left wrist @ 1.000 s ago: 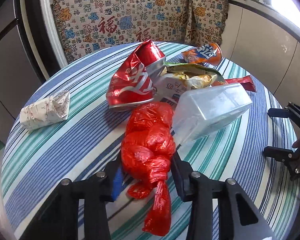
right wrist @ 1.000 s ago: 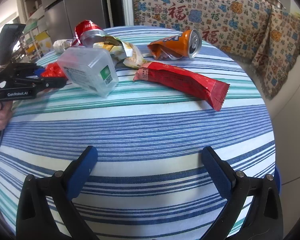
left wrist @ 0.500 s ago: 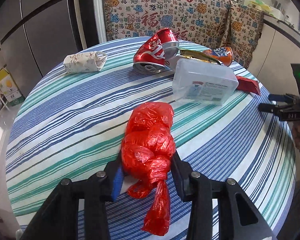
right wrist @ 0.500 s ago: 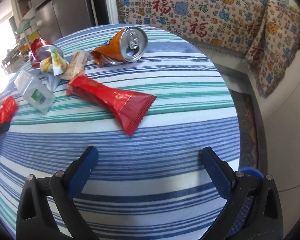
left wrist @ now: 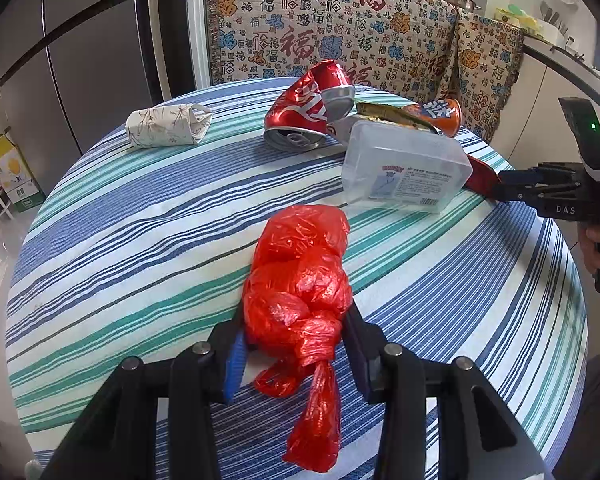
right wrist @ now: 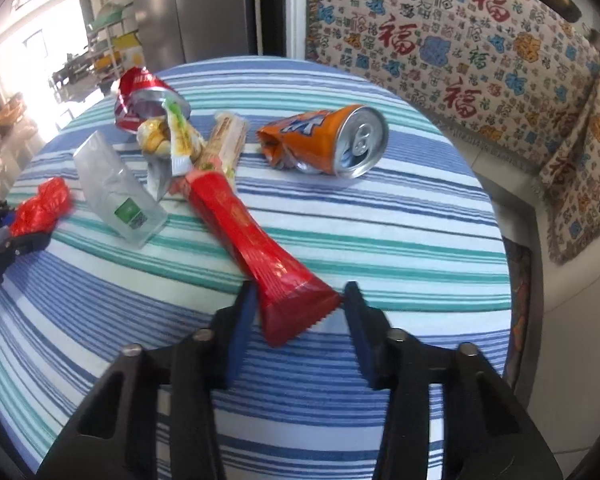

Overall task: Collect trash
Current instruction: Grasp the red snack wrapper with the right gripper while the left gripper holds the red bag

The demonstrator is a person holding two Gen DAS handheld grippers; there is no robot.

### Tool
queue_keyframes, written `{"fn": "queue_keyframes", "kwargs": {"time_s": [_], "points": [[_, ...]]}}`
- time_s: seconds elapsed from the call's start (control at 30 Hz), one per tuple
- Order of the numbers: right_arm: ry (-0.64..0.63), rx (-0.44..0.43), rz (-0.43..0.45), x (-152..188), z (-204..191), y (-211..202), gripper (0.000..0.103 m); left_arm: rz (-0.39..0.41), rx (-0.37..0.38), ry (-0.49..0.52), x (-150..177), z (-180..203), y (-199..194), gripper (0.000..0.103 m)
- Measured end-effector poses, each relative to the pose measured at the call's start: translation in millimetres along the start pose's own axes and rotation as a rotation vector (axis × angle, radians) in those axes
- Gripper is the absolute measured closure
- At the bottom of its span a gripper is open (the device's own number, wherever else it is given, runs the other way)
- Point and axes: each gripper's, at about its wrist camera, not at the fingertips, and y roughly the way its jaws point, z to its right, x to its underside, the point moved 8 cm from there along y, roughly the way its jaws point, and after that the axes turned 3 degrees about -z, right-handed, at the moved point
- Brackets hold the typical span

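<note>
On the striped round table [left wrist: 140, 220], my left gripper [left wrist: 296, 336] is shut on a knotted red plastic bag [left wrist: 300, 272], whose tail hangs down between the fingers. The jaws of my right gripper [right wrist: 300, 312] are closing, with the flat end of a long red snack wrapper [right wrist: 260, 240] between the blue pads. A thin gap still shows on each side. In the left wrist view the right gripper [left wrist: 498, 188] reaches in from the right edge, a hand behind it.
A crushed red can [left wrist: 308, 108], a crushed orange can [right wrist: 328, 140], a clear plastic box [left wrist: 404, 172], crumpled snack packets [right wrist: 172, 136] and a folded paper packet [left wrist: 168, 126] lie at the table's far side. A patterned sofa cover [left wrist: 340, 32] and a grey fridge [left wrist: 80, 60] stand behind.
My right gripper has swung over to the red wrapper, and its jaws have narrowed from wide open around the wrapper's end. The left gripper pulled the red bag back from the pile.
</note>
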Motion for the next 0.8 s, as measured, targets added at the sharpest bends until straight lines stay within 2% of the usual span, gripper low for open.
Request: {"fn": "queue_keyframes", "kwargs": {"time_s": [0.2, 0.27, 0.33, 0.43, 0.5, 0.53, 0.57, 0.6, 0.67, 0.7, 0.8], "points": [[0.153, -0.107, -0.082, 30, -23, -14, 0.064, 0.000, -0.013, -0.013, 1, 1, -1, 0.059], [0.207, -0.152, -0.106, 42, -36, -21, 0.059, -0.003, -0.027, -0.014, 2, 3, -2, 0.059], [0.205, -0.198, -0.125, 51, -54, -28, 0.057, -0.008, -0.029, -0.011, 5, 6, -4, 0.059], [0.218, -0.374, -0.152, 58, -87, -35, 0.053, -0.013, -0.016, -0.011, 13, 10, -9, 0.059], [0.222, -0.476, -0.150, 60, -98, -41, 0.042, -0.017, -0.003, -0.021, 20, 10, -14, 0.057], [0.205, -0.478, -0.144, 59, -99, -43, 0.037, -0.018, 0.008, -0.028, 23, 9, -17, 0.057], [0.175, -0.454, -0.127, 57, -99, -47, 0.036, -0.019, 0.020, -0.036, 26, 8, -20, 0.054], [0.138, -0.409, -0.100, 54, -97, -51, 0.035, -0.021, 0.035, -0.044, 28, 7, -22, 0.051], [0.082, -0.295, -0.046, 48, -93, -58, 0.029, -0.023, 0.064, -0.056, 30, 8, -25, 0.039], [0.069, -0.267, -0.021, 42, -91, -59, 0.028, -0.021, 0.079, -0.057, 29, 8, -26, 0.037], [0.084, -0.270, 0.018, 24, -93, -53, 0.028, -0.016, 0.112, -0.044, 22, 13, -29, 0.037]]}}
